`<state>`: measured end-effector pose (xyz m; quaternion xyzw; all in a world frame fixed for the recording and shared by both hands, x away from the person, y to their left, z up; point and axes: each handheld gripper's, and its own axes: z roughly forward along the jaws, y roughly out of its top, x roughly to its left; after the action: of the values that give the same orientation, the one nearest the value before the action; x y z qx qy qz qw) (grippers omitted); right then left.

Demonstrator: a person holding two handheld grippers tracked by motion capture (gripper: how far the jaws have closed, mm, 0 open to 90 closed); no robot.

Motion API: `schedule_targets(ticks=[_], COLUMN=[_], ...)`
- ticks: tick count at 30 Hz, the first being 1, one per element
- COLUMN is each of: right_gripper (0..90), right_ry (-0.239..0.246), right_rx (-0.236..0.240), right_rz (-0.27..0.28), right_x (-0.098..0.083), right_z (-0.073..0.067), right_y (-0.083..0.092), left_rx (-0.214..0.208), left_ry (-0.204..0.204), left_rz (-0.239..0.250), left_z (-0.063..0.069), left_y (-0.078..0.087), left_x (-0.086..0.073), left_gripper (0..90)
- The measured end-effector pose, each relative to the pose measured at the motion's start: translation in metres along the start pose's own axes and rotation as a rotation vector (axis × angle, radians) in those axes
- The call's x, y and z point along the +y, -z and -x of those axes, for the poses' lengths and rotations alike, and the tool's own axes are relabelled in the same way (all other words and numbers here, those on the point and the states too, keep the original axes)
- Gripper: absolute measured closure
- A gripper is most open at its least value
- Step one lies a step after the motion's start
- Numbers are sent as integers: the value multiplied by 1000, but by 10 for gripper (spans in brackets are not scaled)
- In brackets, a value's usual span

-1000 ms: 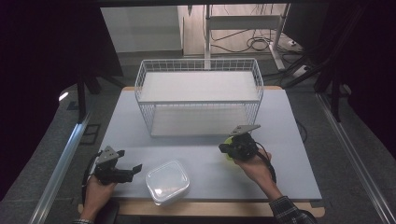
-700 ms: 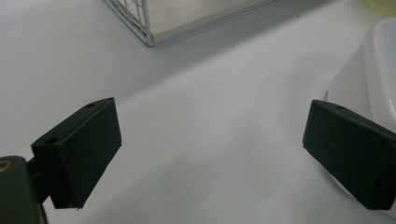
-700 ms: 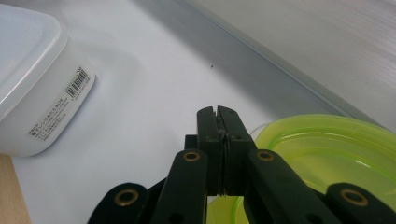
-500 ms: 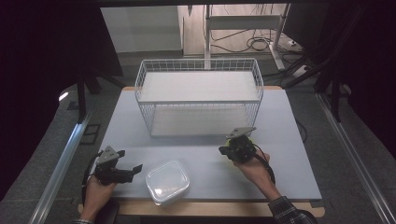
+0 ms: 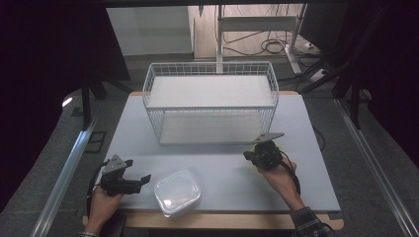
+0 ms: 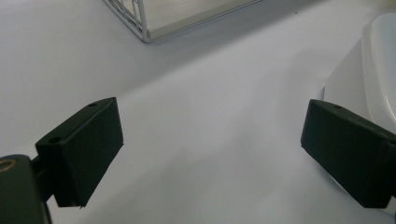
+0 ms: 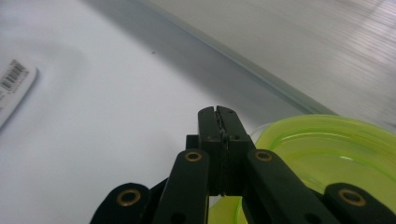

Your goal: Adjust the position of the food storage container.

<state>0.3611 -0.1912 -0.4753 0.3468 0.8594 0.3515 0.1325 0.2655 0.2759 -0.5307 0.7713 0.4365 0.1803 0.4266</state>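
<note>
- Near left, the left gripper rests on the table, jaws wide apart with nothing between them, just beside a clear lidded box.
- At near right, the right gripper has its jaws clamped on the rim of a yellow-green lid, held low over the table.
- Judged from this, the lid goes onto the box at left: best to keep the rim grip firm, carry it level, and steady the box with the left gripper first.
- A white label with a barcode lies at the left edge of the right gripper view; its print is too small to read.
- Farther off stands a white wire basket, touched by neither gripper.
</note>
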Motion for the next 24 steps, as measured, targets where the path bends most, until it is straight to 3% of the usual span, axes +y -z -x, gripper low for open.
schedule_targets(ticks=[8, 24], right_gripper=[894, 887], right_ry=[-63, -135], right_rx=[-48, -119], right_rz=[20, 40], right_x=[-11, -28], right_z=[25, 51], right_y=[11, 32], left_rx=[-14, -46], left_ry=[9, 33], left_rz=[-4, -19], left_z=[0, 2], left_y=[0, 0], left_x=[0, 1], left_gripper=[67, 75])
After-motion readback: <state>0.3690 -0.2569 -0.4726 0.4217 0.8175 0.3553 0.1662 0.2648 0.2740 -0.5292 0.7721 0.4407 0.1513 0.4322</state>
